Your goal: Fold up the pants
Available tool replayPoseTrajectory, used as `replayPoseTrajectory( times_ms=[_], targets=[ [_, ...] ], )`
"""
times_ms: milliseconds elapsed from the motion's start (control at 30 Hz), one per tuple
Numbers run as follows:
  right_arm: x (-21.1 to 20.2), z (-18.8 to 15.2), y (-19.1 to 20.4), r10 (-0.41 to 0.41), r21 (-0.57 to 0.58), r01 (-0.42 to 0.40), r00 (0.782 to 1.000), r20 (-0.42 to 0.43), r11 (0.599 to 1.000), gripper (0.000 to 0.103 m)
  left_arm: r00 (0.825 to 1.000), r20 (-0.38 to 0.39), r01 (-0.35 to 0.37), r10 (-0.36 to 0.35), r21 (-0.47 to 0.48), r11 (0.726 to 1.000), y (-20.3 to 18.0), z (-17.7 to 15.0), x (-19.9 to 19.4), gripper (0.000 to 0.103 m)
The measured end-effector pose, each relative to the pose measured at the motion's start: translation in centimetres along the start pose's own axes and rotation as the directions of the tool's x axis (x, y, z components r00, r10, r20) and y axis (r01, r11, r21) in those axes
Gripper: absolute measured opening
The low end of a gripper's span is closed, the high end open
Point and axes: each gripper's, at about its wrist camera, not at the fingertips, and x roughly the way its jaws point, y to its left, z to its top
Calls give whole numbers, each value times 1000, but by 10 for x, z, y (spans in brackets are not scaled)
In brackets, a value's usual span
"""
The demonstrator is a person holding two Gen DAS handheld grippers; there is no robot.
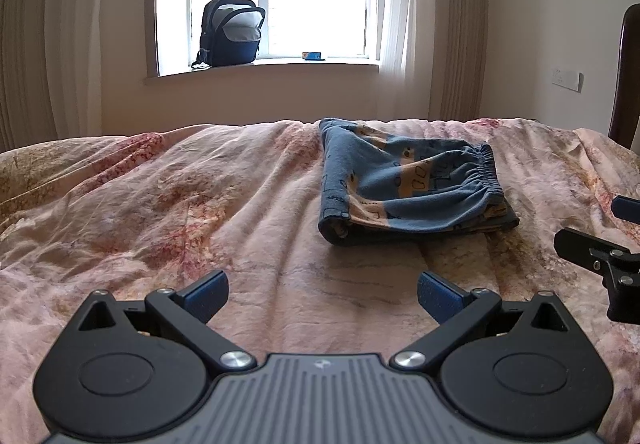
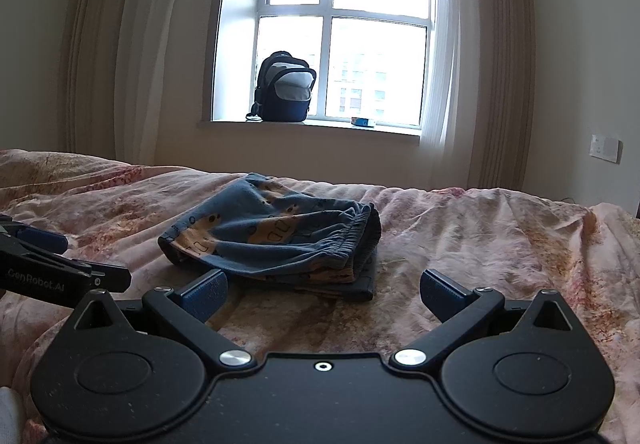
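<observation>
Blue patterned pants (image 1: 404, 183) lie folded in a compact bundle on the pink floral bedspread (image 1: 180, 203), elastic waistband to the right. My left gripper (image 1: 322, 298) is open and empty, a short way in front of the bundle. The right gripper's fingers (image 1: 584, 248) show at the right edge of the left wrist view. In the right wrist view the pants (image 2: 276, 236) lie just ahead, and my right gripper (image 2: 324, 296) is open and empty, its left finger close to the bundle's near edge. The left gripper's fingers (image 2: 60, 268) show at the left.
A dark backpack (image 1: 230, 31) and a small blue box (image 1: 314, 55) sit on the windowsill behind the bed. Curtains (image 1: 48, 35) hang on both sides of the window. A dark headboard (image 1: 626, 75) is at the far right. A wall socket (image 2: 606, 148) is on the right wall.
</observation>
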Motion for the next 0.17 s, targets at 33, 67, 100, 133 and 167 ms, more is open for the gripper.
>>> replayPoseTrajectory(
  times_ms=[33,67,100,133,167],
  targets=[
    [0,0,0,1,-1,-1,1000,-1,1000,102,1000,0,1,-1,0,1000,0,0,0,103],
    [0,0,1,2,-2,-2,1000,-1,1000,102,1000,-1,2,-2,1,1000,0,0,0,103],
    [0,0,1,2,-3,-2,1000,-2,1000,102,1000,-1,2,-2,1,1000,0,0,0,103],
    [0,-1,1,3,-3,-3,1000,-3,1000,102,1000,-1,1,-1,2,1000,0,0,0,103],
    [1,-1,1,4,-3,-4,1000,-4,1000,102,1000,-3,0,0,3,1000,0,-1,0,103]
  ],
)
